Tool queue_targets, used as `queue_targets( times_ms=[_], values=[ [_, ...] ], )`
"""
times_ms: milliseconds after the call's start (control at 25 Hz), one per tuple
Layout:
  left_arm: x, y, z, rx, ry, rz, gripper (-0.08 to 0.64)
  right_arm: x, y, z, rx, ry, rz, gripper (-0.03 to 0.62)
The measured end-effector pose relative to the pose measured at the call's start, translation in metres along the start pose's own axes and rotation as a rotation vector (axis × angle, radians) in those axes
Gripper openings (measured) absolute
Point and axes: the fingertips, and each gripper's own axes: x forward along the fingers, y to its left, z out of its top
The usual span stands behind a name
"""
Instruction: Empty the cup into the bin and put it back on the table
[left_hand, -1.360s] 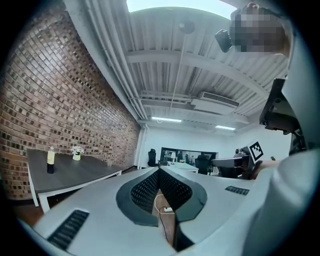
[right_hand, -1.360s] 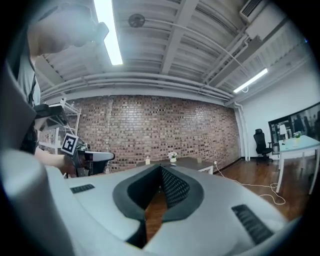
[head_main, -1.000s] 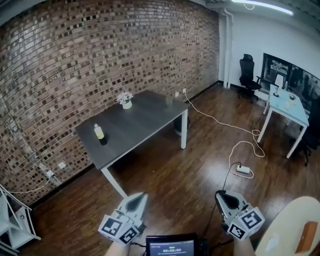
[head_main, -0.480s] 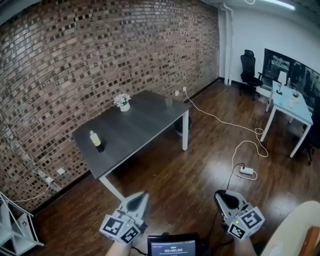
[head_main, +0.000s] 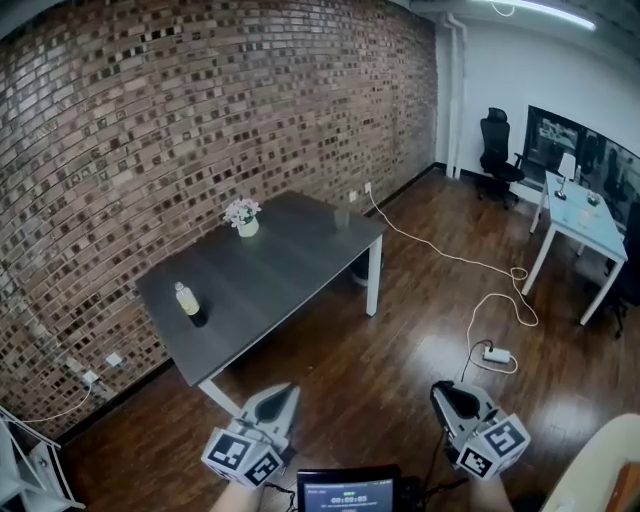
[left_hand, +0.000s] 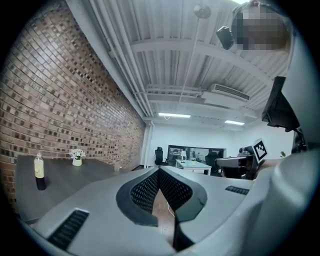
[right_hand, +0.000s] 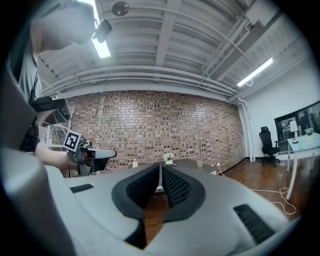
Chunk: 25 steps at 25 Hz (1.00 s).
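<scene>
Head view: I see the left gripper and the right gripper held low over the wooden floor, well apart from the table. The cup stands on the table near its far right corner. A bottle stands near the left end, and a flower pot stands by the wall side. A dark bin sits under the right end, partly hidden.

Left gripper view: the jaws are pressed together with nothing between them. The cup is small and faint on the tabletop beyond.

Right gripper view: the jaws are likewise closed and empty. The table lies ahead, with the left gripper at the left.
</scene>
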Motion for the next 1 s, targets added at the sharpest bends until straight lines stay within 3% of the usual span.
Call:
queue_targets(
  times_ms=[600,1000],
  values=[
    [0.060,0.056,-0.013,-0.032,0.021,0.008,0.000,0.078,-0.044,0.006,0.002,0.037,0.016,0.018],
    [0.149,0.083,-0.017,-0.005,0.017,0.066,0.000,0.140,-0.123,0.018,-0.007,0.017,0.088,0.018]
  ],
)
